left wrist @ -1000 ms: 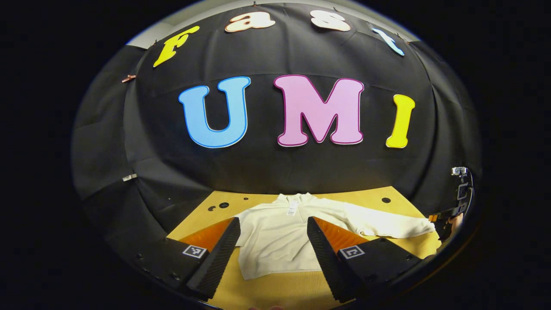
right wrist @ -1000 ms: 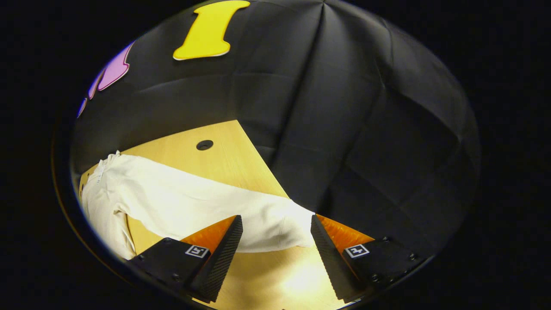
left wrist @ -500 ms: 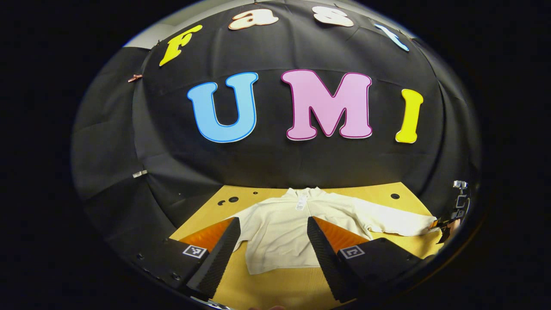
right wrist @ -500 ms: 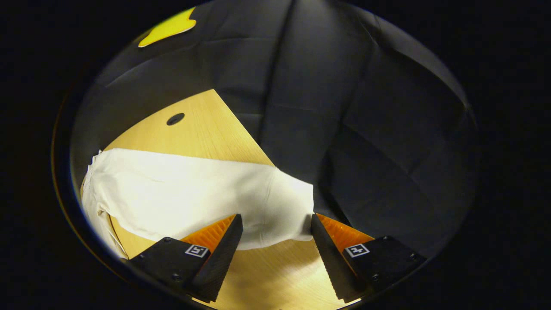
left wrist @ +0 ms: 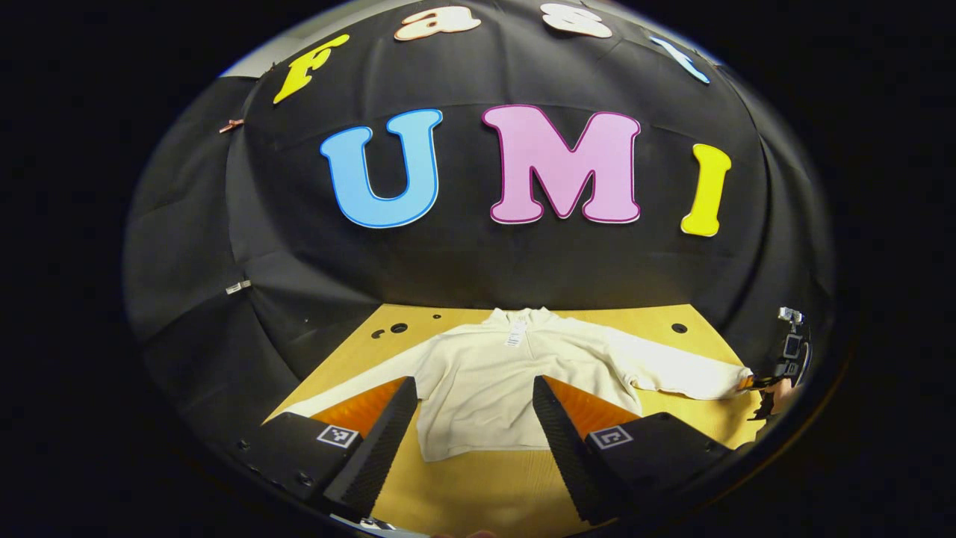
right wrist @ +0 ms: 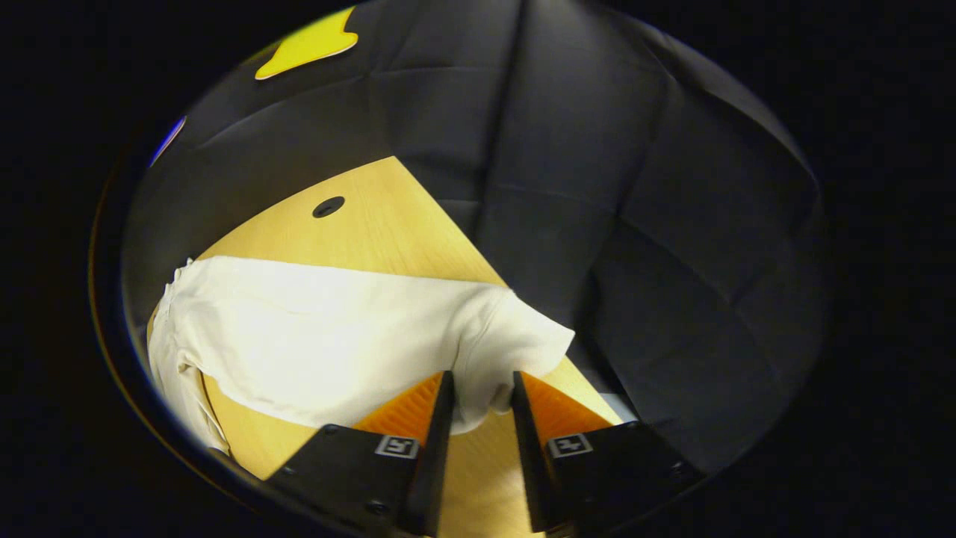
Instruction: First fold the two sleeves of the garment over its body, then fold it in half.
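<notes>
Right claw (right wrist: 478, 392) was pinched nearly closed on the cuff of the garment's sleeve (right wrist: 493, 351), whose long axis ran leftward to the body (left wrist: 478, 388) lying flat mid-surface (left wrist: 657, 325), while left claw (left wrist: 474, 396) hung wide open, empty, near the hem.

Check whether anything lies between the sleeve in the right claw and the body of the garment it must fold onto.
Nothing visible does. The right claw pinches the sleeve near its cuff, and bare table and flat cloth lie between it and the garment body.
</notes>
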